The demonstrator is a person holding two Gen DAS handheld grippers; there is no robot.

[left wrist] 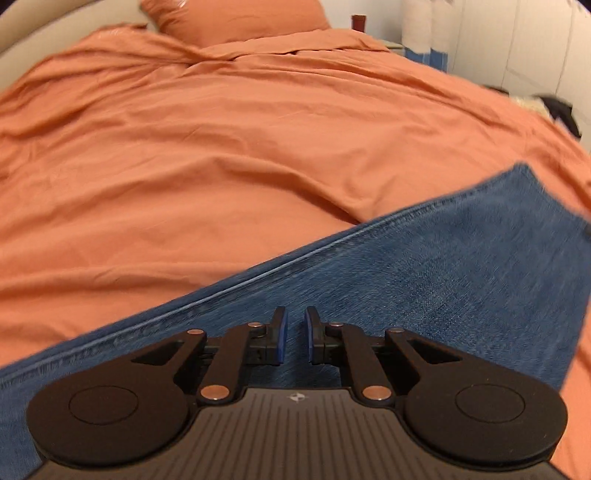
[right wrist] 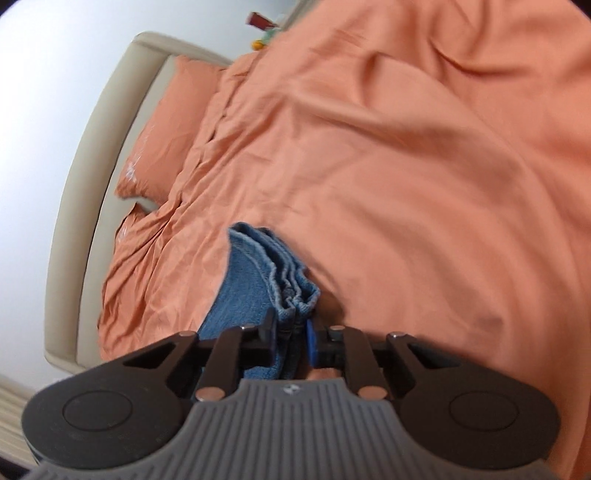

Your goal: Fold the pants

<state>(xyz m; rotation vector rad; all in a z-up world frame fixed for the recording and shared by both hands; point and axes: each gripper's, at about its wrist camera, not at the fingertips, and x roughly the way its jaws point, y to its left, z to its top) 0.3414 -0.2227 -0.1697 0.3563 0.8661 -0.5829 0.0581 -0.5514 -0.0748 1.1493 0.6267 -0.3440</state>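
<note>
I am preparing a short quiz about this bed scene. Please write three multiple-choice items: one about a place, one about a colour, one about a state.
1. Where does the blue denim pair of pants lie in the left wrist view?
A. On the orange bed cover
B. On a wooden floor
C. Inside a basket

2. What colour is the pillow at the head of the bed?
A. White
B. Orange
C. Green

3. What is the right gripper doing?
A. Standing wide open above the cover
B. Gripping a pillow
C. Closed on the stacked hems of the pants

Answers: 1 A, the denim spreads over the orange bed cover; 2 B, it matches the cover; 3 C, denim edges sit between its pads.
</note>
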